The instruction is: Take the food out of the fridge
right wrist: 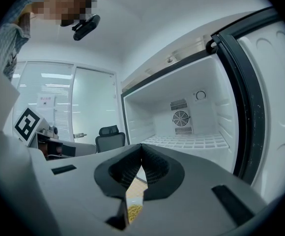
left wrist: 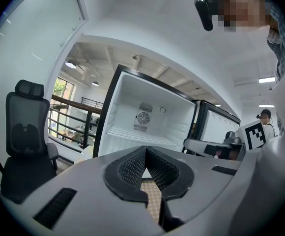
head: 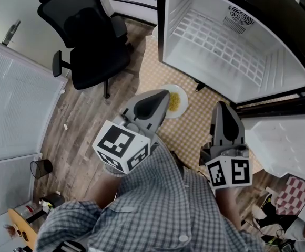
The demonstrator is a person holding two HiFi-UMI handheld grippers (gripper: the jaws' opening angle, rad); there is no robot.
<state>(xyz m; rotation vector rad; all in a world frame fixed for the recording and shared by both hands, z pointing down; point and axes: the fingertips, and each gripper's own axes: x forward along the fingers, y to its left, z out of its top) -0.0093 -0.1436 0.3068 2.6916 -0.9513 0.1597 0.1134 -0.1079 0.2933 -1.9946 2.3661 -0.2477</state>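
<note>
The left gripper (head: 162, 100) is pinched closed and empty. The food (head: 176, 103) sits on its plate on the floor just ahead of it, already out. The right gripper (head: 222, 109) is likewise closed and empty, and the fridge (head: 278, 72) is bare — best to keep both claws clear of the plate.

A plate of yellow food (head: 174, 100) lies on the checkered mat (head: 194, 129) over the wood floor (head: 84, 125); an office chair (head: 89, 35) stands to its left.
</note>
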